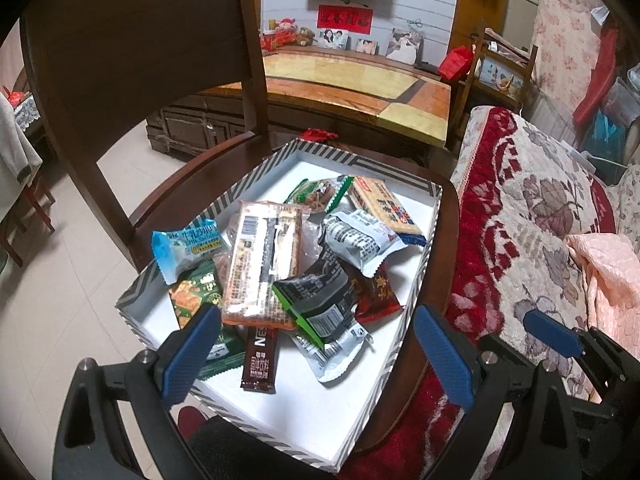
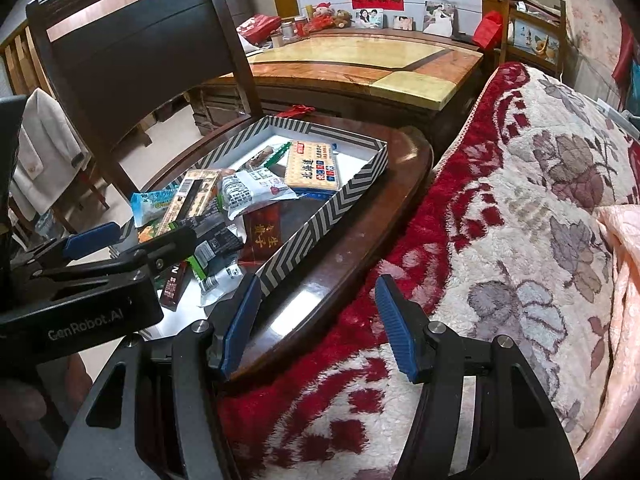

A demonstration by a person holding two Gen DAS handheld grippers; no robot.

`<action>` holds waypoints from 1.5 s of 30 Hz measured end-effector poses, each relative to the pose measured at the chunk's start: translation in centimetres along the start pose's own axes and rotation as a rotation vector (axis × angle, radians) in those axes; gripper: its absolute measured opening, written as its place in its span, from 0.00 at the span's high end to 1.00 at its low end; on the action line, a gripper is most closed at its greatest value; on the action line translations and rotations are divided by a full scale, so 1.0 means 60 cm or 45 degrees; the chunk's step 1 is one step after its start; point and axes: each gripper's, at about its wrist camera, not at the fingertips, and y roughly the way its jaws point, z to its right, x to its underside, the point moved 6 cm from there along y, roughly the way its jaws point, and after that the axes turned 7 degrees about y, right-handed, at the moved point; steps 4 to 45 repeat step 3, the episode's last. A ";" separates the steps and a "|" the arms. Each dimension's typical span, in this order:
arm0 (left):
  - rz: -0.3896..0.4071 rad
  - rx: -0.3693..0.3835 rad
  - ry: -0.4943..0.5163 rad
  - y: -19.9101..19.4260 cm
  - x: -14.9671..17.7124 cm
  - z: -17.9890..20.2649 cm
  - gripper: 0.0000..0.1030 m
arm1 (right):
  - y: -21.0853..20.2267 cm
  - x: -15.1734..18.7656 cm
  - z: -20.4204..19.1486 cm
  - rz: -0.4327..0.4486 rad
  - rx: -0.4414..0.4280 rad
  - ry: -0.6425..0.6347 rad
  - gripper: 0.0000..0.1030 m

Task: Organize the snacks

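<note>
On the wooden chair seat (image 1: 192, 184) sits the striped box (image 1: 248, 184), and that's where all the snacks are, heaped loosely in its middle. I've got my left claw (image 1: 316, 356) hanging over the near edge of the box, jaws apart, nothing between them. My right claw (image 2: 316, 320) is off to the right, over the seat rim where it meets the floral blanket (image 2: 520, 200), jaws also apart and empty.

The trouble spots: the long orange cracker pack (image 1: 264, 264) lies on top of the pile, overlapping the black-and-green packet (image 1: 316, 300) and the green packet (image 1: 200, 300). If I pinch there, I reckon I'll catch two wrappers at once or drag the lot sideways. The brown coffee stick (image 1: 260, 356) is slim and flat against the white floor, easy to slip off. The blue packet (image 1: 188, 248) perches on the left wall, so one nudge could tip it onto the floor. And the box itself looks light, so a push might slide it across the polished seat.
</note>
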 end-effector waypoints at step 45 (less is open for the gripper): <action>0.009 -0.001 0.024 -0.002 -0.002 0.009 0.04 | 0.000 0.000 0.002 -0.002 0.002 0.003 0.42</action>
